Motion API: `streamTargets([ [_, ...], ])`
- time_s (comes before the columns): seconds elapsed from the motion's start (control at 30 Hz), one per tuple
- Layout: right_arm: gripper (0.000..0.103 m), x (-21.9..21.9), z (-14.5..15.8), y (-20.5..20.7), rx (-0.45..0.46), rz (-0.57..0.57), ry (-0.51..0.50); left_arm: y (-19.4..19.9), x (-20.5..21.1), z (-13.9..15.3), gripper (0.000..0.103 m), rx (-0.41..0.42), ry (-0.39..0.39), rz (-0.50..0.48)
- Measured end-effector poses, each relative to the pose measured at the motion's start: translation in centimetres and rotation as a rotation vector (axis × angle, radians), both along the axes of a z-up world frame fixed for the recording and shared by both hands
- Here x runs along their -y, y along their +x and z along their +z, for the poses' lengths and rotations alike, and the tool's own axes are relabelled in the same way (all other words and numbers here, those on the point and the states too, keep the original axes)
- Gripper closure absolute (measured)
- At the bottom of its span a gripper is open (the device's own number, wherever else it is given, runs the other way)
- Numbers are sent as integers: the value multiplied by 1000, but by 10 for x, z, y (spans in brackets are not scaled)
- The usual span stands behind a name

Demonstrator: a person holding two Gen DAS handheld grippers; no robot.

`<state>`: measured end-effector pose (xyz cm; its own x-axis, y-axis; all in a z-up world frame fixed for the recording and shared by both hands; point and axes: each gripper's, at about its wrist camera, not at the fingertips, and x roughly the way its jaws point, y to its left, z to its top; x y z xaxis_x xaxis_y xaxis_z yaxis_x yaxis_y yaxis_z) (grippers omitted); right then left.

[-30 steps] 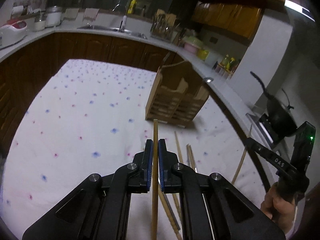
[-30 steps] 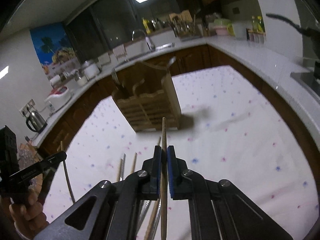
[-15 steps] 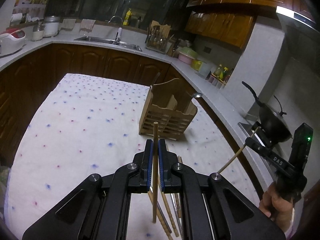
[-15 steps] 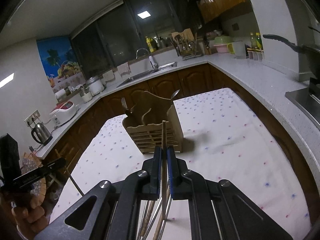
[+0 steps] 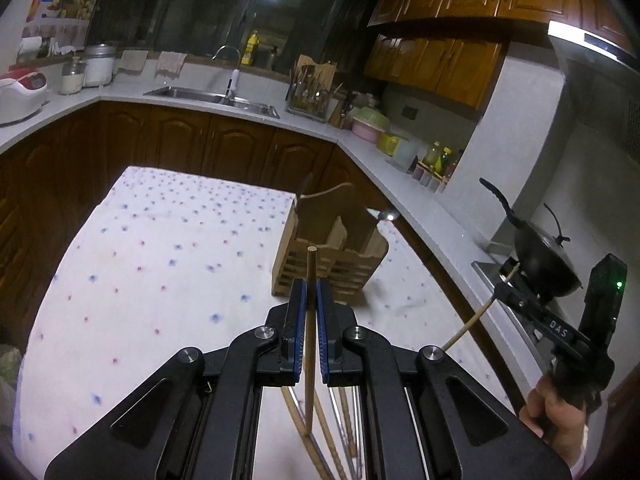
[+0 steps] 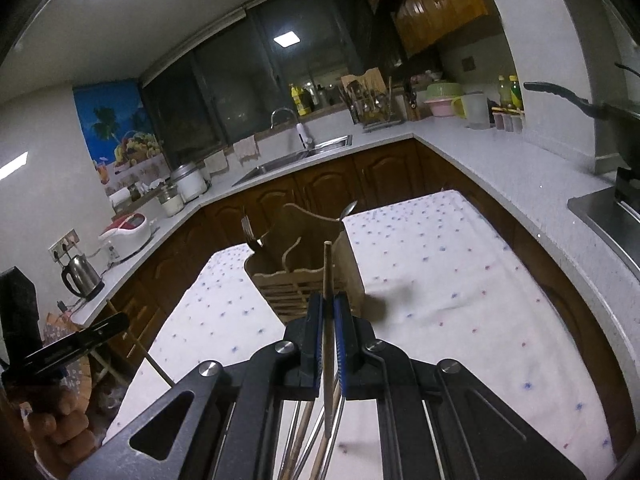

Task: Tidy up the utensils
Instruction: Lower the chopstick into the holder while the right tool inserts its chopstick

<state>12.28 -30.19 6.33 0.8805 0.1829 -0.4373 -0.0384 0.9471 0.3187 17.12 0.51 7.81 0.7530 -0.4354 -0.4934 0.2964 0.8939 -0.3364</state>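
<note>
Left wrist view shows our table (image 5: 132,264) with the wooden caddy (image 5: 330,264) standing on it. We judge both sticks lifted for delivery: left gripper (image 5: 311,300) clamps one chopstick (image 5: 309,344), right gripper (image 6: 328,316) clamps another chopstick (image 6: 328,320). Next we must tip each into a compartment.

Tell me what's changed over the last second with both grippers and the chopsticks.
Both grippers rose off the cloth and tipped up, lifting their chopsticks clear of the loose ones. The left gripper stays shut on its chopstick, the right gripper on its own. The holder, fork and spoon stayed put.
</note>
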Motion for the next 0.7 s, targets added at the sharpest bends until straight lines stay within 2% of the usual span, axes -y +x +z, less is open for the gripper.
streamTargets([
  [0.33, 97, 13, 25, 17, 63, -11, 14, 24, 12, 26, 98, 57, -3, 2],
  [0.7, 97, 26, 70, 63, 170, -31, 54, 84, 23, 77, 98, 171, -12, 49],
])
